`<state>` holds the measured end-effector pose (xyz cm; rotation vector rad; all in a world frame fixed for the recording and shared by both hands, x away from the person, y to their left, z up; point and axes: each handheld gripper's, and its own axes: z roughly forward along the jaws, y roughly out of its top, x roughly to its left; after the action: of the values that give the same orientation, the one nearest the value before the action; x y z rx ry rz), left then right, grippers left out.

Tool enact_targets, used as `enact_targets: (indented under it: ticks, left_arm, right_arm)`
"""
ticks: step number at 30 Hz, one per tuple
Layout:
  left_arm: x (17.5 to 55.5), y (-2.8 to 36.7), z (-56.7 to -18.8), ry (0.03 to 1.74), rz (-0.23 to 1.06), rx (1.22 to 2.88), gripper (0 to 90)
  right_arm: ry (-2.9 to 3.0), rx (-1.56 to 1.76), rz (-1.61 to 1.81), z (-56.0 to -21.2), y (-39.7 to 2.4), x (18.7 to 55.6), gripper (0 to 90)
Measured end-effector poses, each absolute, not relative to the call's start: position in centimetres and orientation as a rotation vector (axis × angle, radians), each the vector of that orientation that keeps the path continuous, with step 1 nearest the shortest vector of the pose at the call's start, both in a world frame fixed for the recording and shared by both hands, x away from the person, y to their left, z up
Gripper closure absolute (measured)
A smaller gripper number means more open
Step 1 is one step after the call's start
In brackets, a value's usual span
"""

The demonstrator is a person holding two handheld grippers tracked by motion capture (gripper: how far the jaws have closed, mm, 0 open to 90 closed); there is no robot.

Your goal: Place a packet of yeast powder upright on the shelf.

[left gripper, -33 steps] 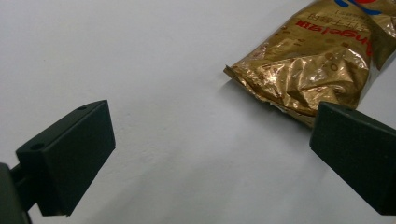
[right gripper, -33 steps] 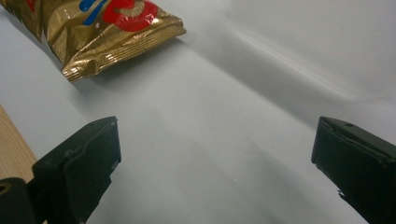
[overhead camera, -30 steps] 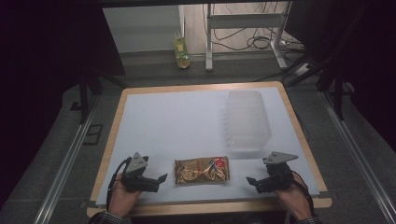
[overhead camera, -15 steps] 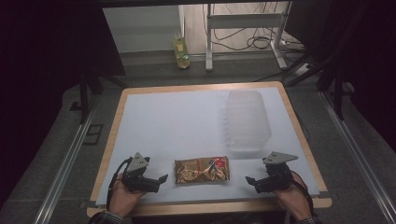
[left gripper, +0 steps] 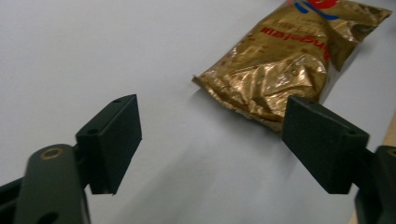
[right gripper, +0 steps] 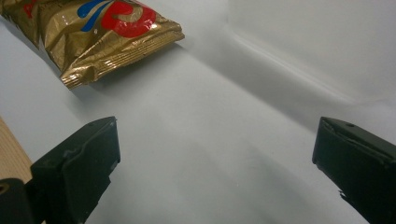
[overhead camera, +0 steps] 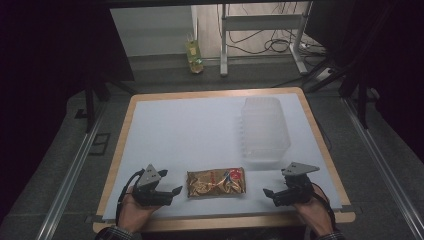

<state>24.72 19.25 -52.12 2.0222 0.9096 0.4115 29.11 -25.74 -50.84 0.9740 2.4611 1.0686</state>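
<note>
Not much to read here tbh. The gold packet [left gripper: 285, 60] near the front edge of the bench has red lettering along one side, upside down and too blurry to make out. It also has a red and blue logo [right gripper: 119, 11], no legible letters in it.

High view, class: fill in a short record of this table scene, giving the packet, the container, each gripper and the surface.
packet: gold snack packet, flat on the sheet near the front edge, between the two grippers
container: clear plastic container, behind and to the right of the packet
left gripper: left gripper beside the packet, jaws open but just been closing, nothing between them
right gripper: right gripper open, apart from the packet
surface: white sheet on a wooden table
</note>
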Motion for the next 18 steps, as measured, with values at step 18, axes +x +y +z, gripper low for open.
enact_targets:
  ticks: [18]
  left_arm:
    - [24.6,17.2,-51.6,0.825,0.326,2.000,42.2]
  right_arm:
    - [2.463,0.981,1.082,-50.8,-25.7,29.2,1.0]
